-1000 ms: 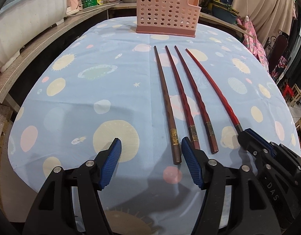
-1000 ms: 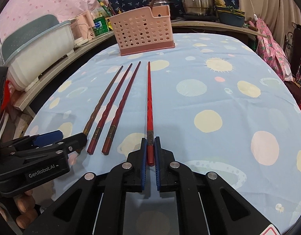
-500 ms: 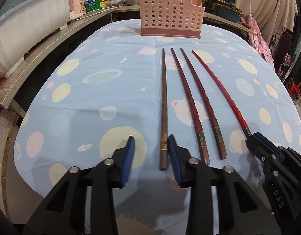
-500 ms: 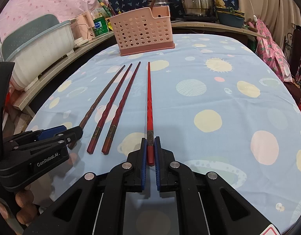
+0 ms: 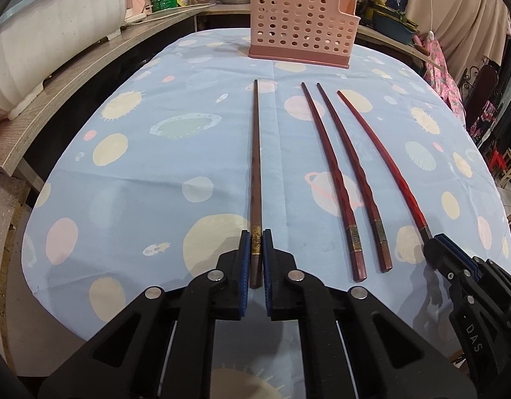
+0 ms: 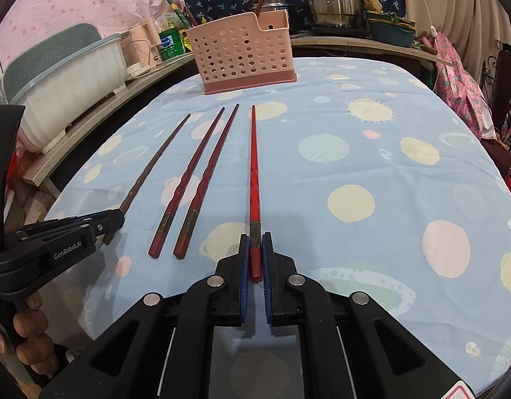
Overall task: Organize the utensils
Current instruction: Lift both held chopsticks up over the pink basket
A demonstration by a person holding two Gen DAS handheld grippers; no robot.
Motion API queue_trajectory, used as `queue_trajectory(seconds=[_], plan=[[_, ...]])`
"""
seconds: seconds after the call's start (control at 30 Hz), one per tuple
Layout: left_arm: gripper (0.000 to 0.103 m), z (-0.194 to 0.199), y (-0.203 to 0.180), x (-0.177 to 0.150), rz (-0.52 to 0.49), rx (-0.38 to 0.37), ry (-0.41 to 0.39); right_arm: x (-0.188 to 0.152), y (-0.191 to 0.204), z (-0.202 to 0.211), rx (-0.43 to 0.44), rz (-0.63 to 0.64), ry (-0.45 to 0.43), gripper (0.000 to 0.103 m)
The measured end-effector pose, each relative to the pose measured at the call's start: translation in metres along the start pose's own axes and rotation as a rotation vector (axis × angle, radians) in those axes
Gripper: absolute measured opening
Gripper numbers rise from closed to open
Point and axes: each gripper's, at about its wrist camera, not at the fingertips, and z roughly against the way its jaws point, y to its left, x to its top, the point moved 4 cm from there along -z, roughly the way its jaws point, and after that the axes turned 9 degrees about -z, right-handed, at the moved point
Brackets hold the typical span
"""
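Chopsticks lay mid-frame before the pink holder (image 5: 302, 26); left gripper (image 5: 256, 259), just closed, pinched the brown chopstick (image 5: 255, 166), right gripper (image 6: 255, 259) the red chopstick (image 6: 253, 166). End-held sticks could pivot and miss the holder.

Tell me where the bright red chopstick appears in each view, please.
Left wrist view: far right of the row, the bright red chopstick, near end in the right gripper.
Right wrist view: centre, between that gripper's pads.
Shared landmark: pink perforated basket behind.

Black hand-held gripper (image 5: 256, 259); blue pads (image 5: 244, 266); silver screws; perhaps wooden beads (image 6: 34, 335)
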Motion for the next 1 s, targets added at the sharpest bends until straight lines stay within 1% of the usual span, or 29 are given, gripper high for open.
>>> queue_trajectory(seconds=[0.13, 0.23, 0.43, 0.67, 0.87, 1.0], plan=[[0.007, 0.006, 0.006, 0.001, 0.02, -0.013, -0.002, 0.001, -0.001, 0.006, 0.004, -0.008, -0.005, 0.007], [0.007, 0.014, 0.009, 0.004, 0.031, -0.021, -0.018, 0.006, -0.003, 0.014, 0.011, -0.015, -0.021, 0.007], [0.007, 0.036, 0.015, 0.018, 0.05, -0.046, -0.061, 0.025, -0.002, 0.038, 0.029, -0.027, -0.08, 0.007], [0.007, 0.071, 0.025, 0.044, 0.072, -0.065, -0.148, 0.062, -0.003, 0.072, 0.048, -0.042, -0.175, 0.007], [0.007, 0.099, 0.037, 0.075, 0.096, -0.08, -0.23, 0.1, -0.007, 0.097, 0.039, -0.051, -0.27, 0.007], [0.007, 0.113, 0.041, 0.098, 0.096, -0.075, -0.281, 0.123, -0.008, 0.109, 0.047, -0.064, -0.321, 0.007]])
